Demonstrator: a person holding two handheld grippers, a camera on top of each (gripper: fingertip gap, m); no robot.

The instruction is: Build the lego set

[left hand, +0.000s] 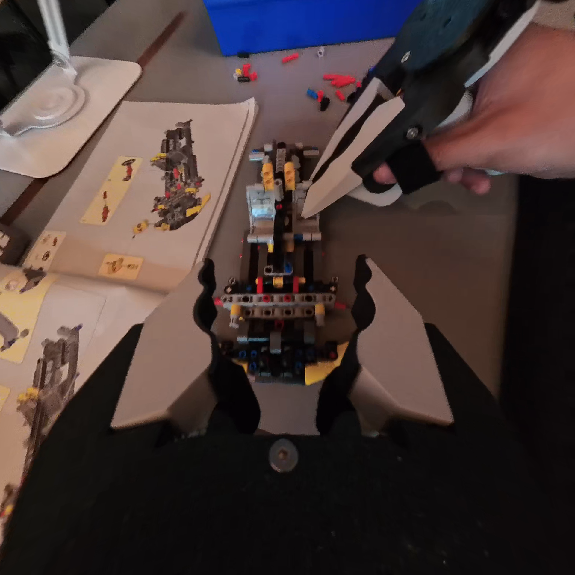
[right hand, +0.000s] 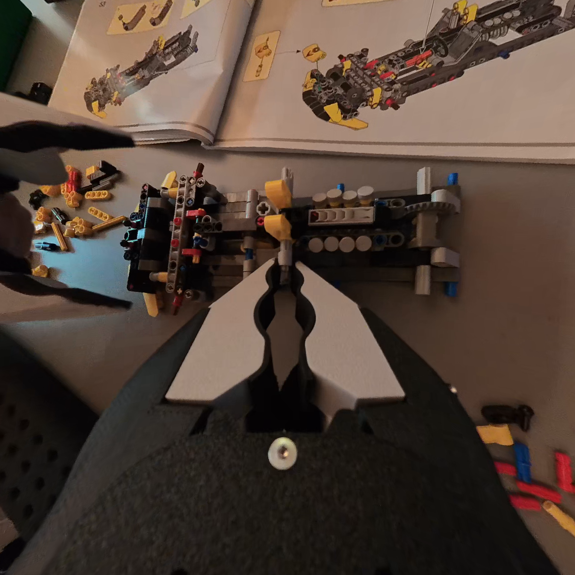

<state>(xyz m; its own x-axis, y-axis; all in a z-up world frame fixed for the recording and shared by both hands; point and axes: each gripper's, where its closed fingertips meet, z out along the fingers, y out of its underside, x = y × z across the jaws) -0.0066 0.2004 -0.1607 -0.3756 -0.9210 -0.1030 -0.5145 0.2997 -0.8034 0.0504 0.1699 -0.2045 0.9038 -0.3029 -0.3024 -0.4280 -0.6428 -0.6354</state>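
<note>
The partly built lego car chassis [left hand: 277, 298] in black, grey and yellow lies on the grey table, and it also shows in the right wrist view [right hand: 342, 214]. My left gripper [left hand: 284, 259] is open and straddles the chassis's near end, with no clear contact. It also shows at the left of the right wrist view [right hand: 132, 224]. My right gripper [right hand: 285, 264] is shut on a light grey axle [right hand: 285, 253] that sticks out of the chassis's middle by two yellow pieces. From the left wrist view it [left hand: 306, 211] comes in from the right, held by a hand [left hand: 513, 109].
An open instruction booklet [left hand: 155, 174] lies left of the chassis, also seen in the right wrist view [right hand: 404, 124]. Loose pieces lie beyond the model [left hand: 339, 81], by its front end [right hand: 74, 211] and at the lower right [right hand: 535, 485]. A blue box [left hand: 295, 25] and a white lamp base [left hand: 62, 102] stand behind. The tips of one gripper are about 9 cm away from the tips of the other.
</note>
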